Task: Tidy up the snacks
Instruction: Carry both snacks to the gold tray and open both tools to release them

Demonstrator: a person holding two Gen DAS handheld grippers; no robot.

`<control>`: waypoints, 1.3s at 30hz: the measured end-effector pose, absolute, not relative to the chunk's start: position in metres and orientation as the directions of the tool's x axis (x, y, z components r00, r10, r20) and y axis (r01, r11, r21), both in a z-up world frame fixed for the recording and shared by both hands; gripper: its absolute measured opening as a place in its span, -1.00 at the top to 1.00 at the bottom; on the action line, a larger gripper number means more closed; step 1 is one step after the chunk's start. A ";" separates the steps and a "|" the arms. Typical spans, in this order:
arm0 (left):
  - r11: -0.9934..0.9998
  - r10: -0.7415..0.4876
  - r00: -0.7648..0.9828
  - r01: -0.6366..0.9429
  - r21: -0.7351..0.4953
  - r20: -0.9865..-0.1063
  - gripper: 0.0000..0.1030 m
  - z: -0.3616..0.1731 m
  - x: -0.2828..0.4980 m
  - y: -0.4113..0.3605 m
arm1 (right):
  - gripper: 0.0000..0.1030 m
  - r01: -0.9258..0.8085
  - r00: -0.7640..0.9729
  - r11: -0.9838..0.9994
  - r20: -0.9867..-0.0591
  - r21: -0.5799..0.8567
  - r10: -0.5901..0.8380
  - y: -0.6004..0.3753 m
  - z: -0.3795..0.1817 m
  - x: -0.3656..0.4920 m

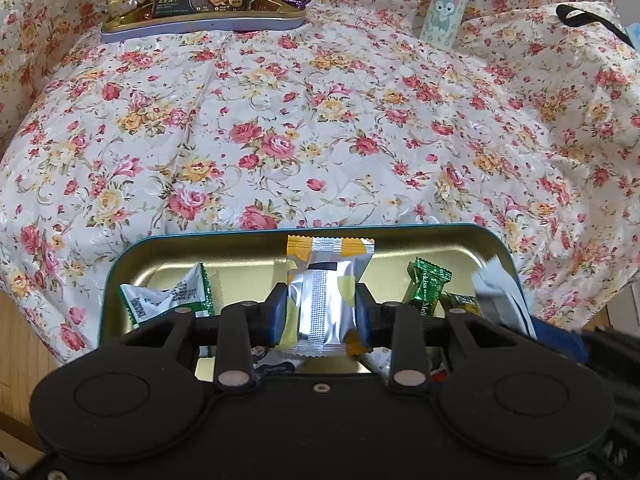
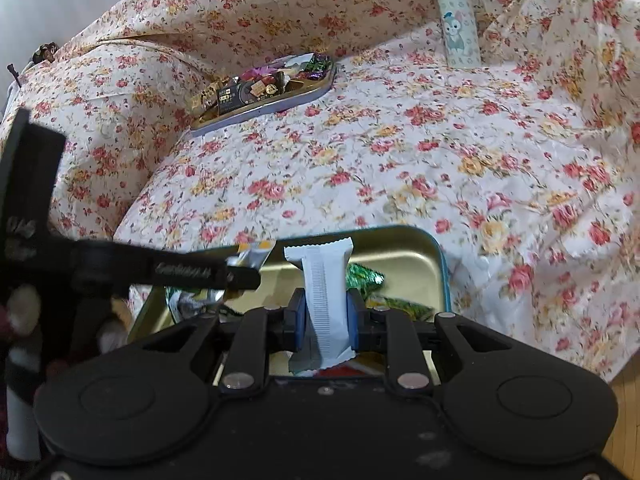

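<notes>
Both sets of jaws are pinching wrappers, so I have a snack in each hand over the near tin. My left gripper [image 1: 321,312] clamps a silver and yellow packet [image 1: 325,292] across its middle, seam side toward the camera, and my right gripper [image 2: 326,322] is pressed almost fully together on a slim white packet [image 2: 326,300] that stands upright between the pads.

Going from big to small: the flowered cloth [image 1: 320,120] covers the whole surface and bunches up at the back. On it, near me, sits the teal tin [image 1: 400,230] with the gold inside; I judge it to be the sorting tray, since loose sweets lie in it. At the far edge is a flatter grey-rimmed tin [image 1: 200,26] already heaped with dark and purple wrappers, likely where another sort goes. A pale bottle [image 1: 448,4] with a cartoon figure stands at the back right, apart from both tins.

Smaller still, inside the near tin: a green and white packet [image 1: 168,296] at the left and a green sweet [image 1: 426,284] at the right.

Holding each packet mid-body keeps it from swinging. I cannot tell whether these two are going in or coming out.
</notes>
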State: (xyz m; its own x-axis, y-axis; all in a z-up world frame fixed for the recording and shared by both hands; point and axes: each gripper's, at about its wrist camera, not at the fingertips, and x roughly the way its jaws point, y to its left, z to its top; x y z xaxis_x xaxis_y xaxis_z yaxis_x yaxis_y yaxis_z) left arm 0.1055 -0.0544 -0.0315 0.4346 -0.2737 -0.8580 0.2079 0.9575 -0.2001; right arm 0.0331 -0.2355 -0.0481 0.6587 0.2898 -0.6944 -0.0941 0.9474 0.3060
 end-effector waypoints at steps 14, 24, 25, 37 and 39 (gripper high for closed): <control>0.964 -0.253 0.481 0.199 -0.177 -0.840 0.12 -0.030 0.095 -0.061 | 0.57 -0.117 0.658 0.952 -0.696 0.283 0.288 -0.236 -0.050 0.013; 0.985 -0.160 0.594 0.150 -0.087 -0.789 0.12 -0.005 0.057 -0.038 | 0.57 -0.192 0.620 0.949 -0.719 0.249 0.314 -0.215 -0.053 0.009; 0.987 -0.148 0.602 0.146 -0.074 -0.784 0.12 -0.005 0.052 -0.035 | 0.57 -0.198 0.615 0.949 -0.723 0.247 0.316 -0.213 -0.053 0.008; 0.999 -0.041 0.641 0.042 -0.019 -0.766 0.11 -0.009 0.014 -0.013 | 0.56 -0.237 0.575 0.952 -0.762 0.195 0.299 -0.198 -0.061 0.005; 0.999 -0.035 0.638 0.044 -0.008 -0.769 0.11 -0.012 0.012 -0.014 | 0.56 -0.231 0.571 0.953 -0.766 0.195 0.295 -0.199 -0.061 0.005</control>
State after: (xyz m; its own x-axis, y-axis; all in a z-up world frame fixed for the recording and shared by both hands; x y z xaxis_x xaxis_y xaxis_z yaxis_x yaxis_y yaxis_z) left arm 0.0121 -0.0138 -0.0122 0.6379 -0.0347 -0.7693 0.0443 0.9990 -0.0083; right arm 0.0054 -0.1986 -0.0609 0.5710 0.2953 -0.7660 -0.2309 0.9532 0.1953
